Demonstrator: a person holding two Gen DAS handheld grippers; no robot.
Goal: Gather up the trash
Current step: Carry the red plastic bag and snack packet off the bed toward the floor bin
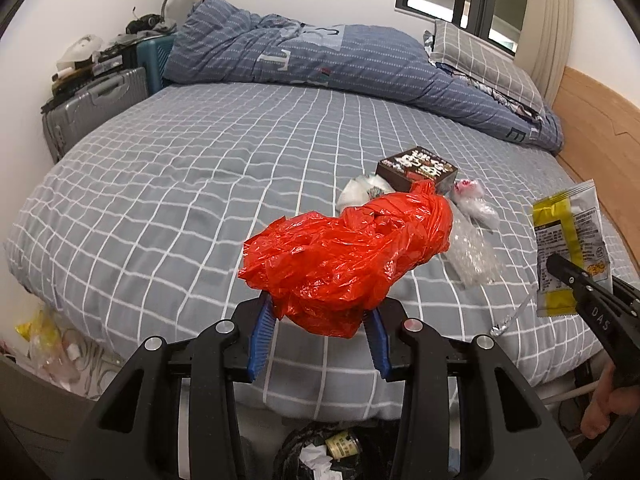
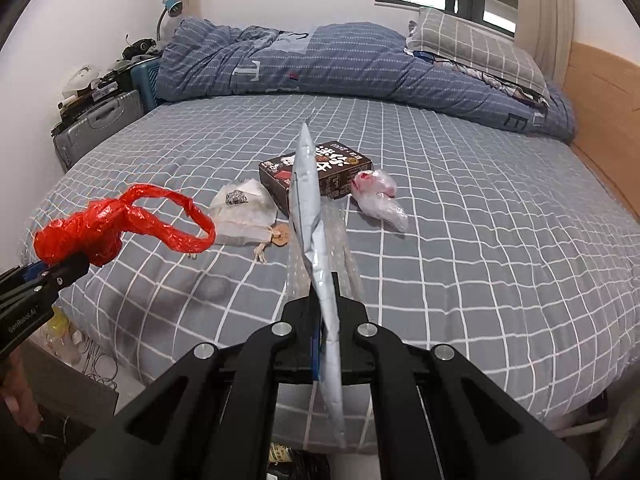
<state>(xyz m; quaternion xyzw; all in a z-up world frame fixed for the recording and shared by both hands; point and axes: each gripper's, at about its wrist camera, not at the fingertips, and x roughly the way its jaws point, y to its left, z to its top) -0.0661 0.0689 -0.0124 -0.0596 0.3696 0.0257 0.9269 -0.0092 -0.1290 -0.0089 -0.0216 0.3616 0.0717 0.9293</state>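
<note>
Trash is in both our hands now. Our left gripper (image 1: 320, 320) is partly closed around a red plastic bag (image 1: 344, 256), and its blue pads squeeze the puffy bunch. Our right gripper (image 2: 326, 320) is shut tight on a flat snack packet (image 2: 316, 248), held by its thin edge.

The red bag is slippery and crinkly, so it could slide out if we shake it. Its loose loop could catch on something. The packet is thin and floppy, so it might bend, twist and drop beside the bin (image 1: 320, 452), which sits on the floor below the near edge of the bed (image 1: 180, 200).

More trash lies in the middle of the bed: a hard dark box (image 2: 316, 174), a soft white pouch (image 2: 246, 212), a clear crumpled wrapper (image 2: 380, 196) and bubbly clear plastic (image 1: 472, 256). We could forget those.
</note>
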